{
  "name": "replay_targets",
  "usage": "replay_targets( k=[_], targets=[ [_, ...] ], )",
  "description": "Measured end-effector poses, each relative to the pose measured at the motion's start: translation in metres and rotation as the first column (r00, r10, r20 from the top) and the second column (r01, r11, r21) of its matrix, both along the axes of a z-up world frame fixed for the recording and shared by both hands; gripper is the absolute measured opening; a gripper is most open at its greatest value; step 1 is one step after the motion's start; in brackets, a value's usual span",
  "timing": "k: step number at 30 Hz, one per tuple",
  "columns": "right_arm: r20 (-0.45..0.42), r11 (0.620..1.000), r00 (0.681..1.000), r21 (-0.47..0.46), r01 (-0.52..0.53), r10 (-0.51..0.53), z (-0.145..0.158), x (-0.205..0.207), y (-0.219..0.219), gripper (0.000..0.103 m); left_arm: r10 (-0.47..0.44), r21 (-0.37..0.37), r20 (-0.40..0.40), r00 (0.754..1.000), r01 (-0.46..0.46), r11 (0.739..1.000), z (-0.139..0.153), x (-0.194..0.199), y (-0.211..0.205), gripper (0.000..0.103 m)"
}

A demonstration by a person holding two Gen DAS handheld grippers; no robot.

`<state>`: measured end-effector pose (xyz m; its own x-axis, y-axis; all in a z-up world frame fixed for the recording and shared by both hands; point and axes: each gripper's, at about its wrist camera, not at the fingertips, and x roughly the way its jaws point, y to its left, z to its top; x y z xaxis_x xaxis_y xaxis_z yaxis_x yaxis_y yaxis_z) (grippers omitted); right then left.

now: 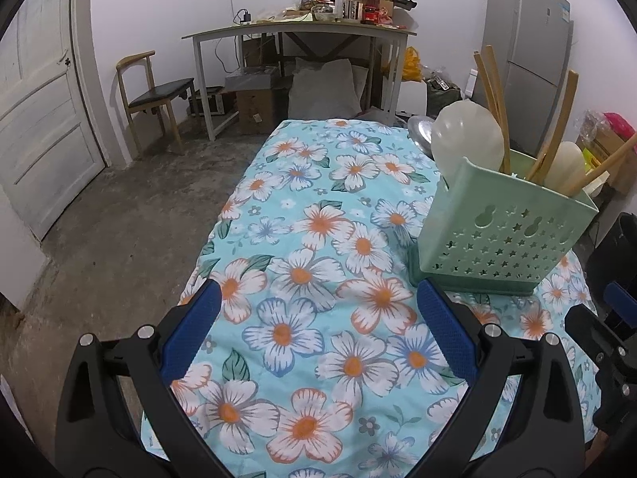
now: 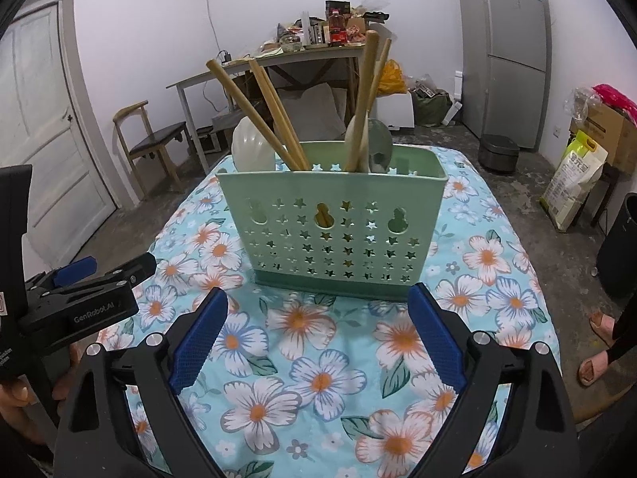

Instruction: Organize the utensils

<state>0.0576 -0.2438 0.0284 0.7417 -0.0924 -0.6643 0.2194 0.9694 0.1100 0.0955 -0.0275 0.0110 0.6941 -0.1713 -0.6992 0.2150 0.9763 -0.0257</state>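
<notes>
Left wrist view. The left gripper (image 1: 318, 302) hovers over the flowered tablecloth (image 1: 302, 239) with its blue fingers (image 1: 191, 334) spread wide apart, nothing between them. At 9 o'clock the cloth edge drops to bare concrete floor (image 1: 119, 215); a door (image 1: 40, 119) and a wooden chair (image 1: 155, 95) stand beyond it. At 12 o'clock, past the far cloth edge, a cluttered white desk (image 1: 298, 32) has boxes beneath. At 2 o'clock the green utensil holder (image 1: 505, 239) stands upright on the cloth, just beyond the right finger tip and apart from it. It contains chopsticks (image 1: 493, 103) and pale spoons (image 1: 466, 139) (handles lean outward above the rim). A fridge (image 1: 525, 51) stands behind it.

Right wrist view. At 9 o'clock the left gripper (image 2: 115, 271) appears side-on, held by a hand (image 2: 16, 394), off the left cloth edge. The right gripper (image 2: 318, 310) has its fingers (image 2: 438, 338) wide apart and empty. The utensil holder (image 2: 330, 231) stands at 12 o'clock, directly ahead of the gap, its base near the fingertips but not touching. Open cloth lies on both sides of the holder and beneath the fingers. At 3 o'clock, off the right cloth edge, a sandalled foot (image 2: 597, 362) and a dark bin (image 2: 621, 247) are on the floor.
</notes>
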Motion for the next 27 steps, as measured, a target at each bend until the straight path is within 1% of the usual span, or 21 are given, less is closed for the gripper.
replay_targets(
  k=[9, 14, 27],
  targets=[
    [-0.009, 1.0, 1.0, 0.005, 0.015, -0.015, -0.002, 0.008, -0.001, 0.092, 0.005, 0.006, -0.005, 1.0, -0.005, 1.0, 0.0, 0.004, 0.0, 0.095],
    [-0.016, 1.0, 1.0, 0.007, 0.022, -0.022, -0.004, 0.013, -0.002, 0.093, 0.006, 0.014, -0.022, 1.0, -0.005, 1.0, -0.004, 0.01, 0.0, 0.095],
    [-0.023, 1.0, 0.999, -0.002, 0.025, -0.025, -0.005, 0.021, 0.0, 0.093, 0.021, -0.011, -0.035, 0.999, -0.021, 1.0, -0.005, 0.022, 0.002, 0.095]
  ],
)
